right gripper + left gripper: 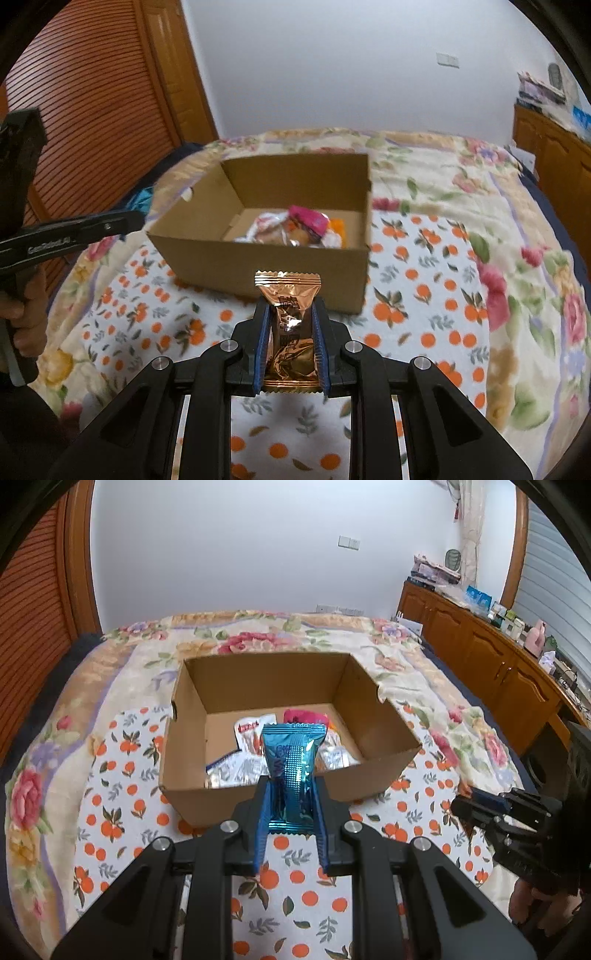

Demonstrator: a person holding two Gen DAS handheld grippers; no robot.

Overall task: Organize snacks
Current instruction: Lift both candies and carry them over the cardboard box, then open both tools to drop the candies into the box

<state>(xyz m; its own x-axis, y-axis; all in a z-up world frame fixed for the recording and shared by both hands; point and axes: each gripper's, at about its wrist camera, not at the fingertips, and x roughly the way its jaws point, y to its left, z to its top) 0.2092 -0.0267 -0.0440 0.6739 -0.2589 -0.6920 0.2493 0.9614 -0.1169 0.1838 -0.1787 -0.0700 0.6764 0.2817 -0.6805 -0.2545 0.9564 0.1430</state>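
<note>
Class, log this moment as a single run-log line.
left claw: shut on blue foil snack packet | right claw: shut on copper foil snack packet | open brown cardboard box: holds snacks

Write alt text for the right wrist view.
The right claw grips a copper snack packet upright, in front of an open cardboard box that already holds several wrapped snacks. The box sits on a bed covered with orange-print and floral cloth. At the left edge, a hand holds the other claw's handle.
</note>
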